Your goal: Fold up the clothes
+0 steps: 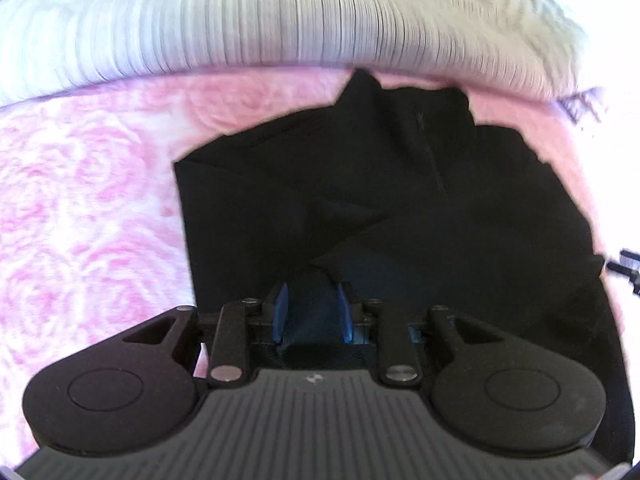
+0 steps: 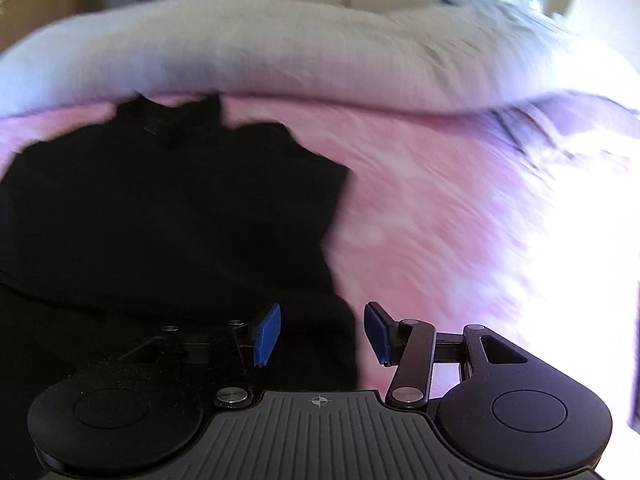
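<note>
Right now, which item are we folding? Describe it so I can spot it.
Look at the pink rose-patterned bedspread, below the white pillow. The black top lies there, the only dark thing, its hem pinched in the left gripper.

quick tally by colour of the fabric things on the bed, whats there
Black: 1, the garment held in the left gripper
Pink: 1, the rose-patterned bedspread
White: 1, the ribbed blanket at the far edge
Total: 3
</note>
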### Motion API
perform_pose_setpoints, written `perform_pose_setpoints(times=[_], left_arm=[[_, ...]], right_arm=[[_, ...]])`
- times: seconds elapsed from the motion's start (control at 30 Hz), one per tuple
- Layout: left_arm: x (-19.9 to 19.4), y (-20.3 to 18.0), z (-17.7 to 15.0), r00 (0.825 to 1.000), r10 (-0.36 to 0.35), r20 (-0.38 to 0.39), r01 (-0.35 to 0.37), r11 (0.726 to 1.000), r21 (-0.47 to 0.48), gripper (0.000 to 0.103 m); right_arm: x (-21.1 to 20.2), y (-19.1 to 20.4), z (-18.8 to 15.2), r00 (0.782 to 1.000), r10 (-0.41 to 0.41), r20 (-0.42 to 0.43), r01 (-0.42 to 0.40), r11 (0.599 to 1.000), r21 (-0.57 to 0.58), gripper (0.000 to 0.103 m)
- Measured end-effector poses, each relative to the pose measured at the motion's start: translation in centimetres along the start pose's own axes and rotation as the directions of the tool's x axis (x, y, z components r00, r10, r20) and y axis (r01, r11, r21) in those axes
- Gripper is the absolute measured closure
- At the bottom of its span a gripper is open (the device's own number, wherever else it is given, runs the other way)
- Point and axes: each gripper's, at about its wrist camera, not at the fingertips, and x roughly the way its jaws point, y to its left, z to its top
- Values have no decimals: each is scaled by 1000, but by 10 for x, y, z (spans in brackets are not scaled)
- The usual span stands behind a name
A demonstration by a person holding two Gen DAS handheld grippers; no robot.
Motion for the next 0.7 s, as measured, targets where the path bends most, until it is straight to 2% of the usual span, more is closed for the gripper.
perform_pose_setpoints(times=[0.1,0.17,0.3,0.43,0.5,0.6,0.63,0.7], left_arm=[[33,3,-1,997,25,-74,-25,1000,8,81],[38,8,-2,998,17,-57,-16,1000,11,80],[38,6,5,997,18,-81,-17,1000,24,81],[32,7,12,996,4,-89,-4,1000,-1,81],[23,5,12,997,-4,-78,4,1000,-3,81],[10,1,5,997,-14,-73,13,1000,-7,80],[14,0,2,996,-1,-90,1,1000,7,80],[22,-1,-1,994,18,-112,-15,999,30,79]], right_arm=[[22,15,13,996,80,29,-79,996,-44,53],[42,18,20,994,105,22,-104,994,-42,53],[69,6,21,989,130,-70,-130,992,1,53],[95,-5,22,975,157,-160,-151,987,46,53],[86,-7,29,975,148,-165,-140,988,60,53],[70,-7,34,984,140,-106,-134,989,63,53],[73,-7,32,983,140,-122,-133,989,64,53],[90,-8,23,966,145,-216,-133,989,72,53]])
